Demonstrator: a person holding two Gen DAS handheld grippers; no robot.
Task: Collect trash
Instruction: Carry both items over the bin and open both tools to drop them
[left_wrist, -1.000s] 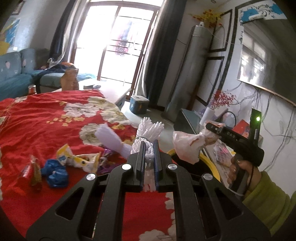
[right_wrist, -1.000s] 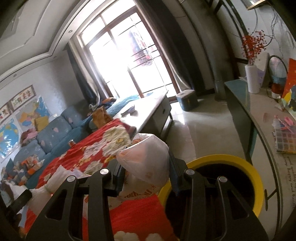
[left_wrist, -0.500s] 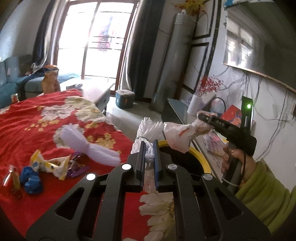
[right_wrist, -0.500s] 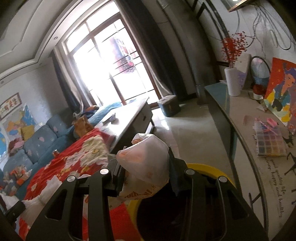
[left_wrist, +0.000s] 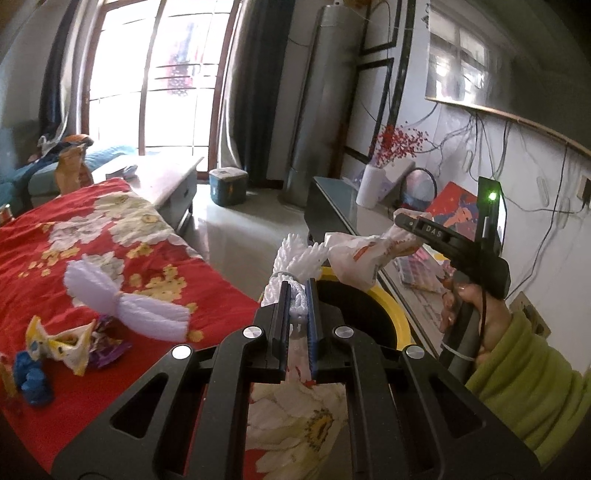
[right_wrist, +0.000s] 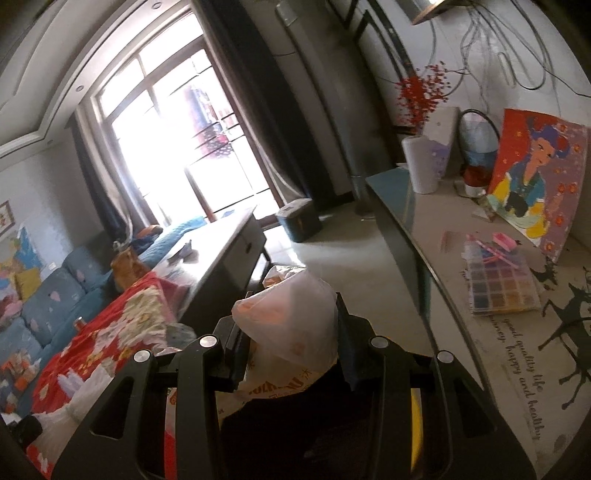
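left gripper: black jaws clamped on ribbed white foam netting, frame centre, by the bin rim. right gripper: pinching a crinkled translucent plastic bag, lower centre, over the round yellow-rimmed bin. lavender foam netting, wrappers on the red floral cloth, left.

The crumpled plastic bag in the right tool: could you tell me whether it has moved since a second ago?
Yes. The crumpled plastic bag, clamped in the right tool, has moved off the red cloth to above the yellow-rimmed bin.
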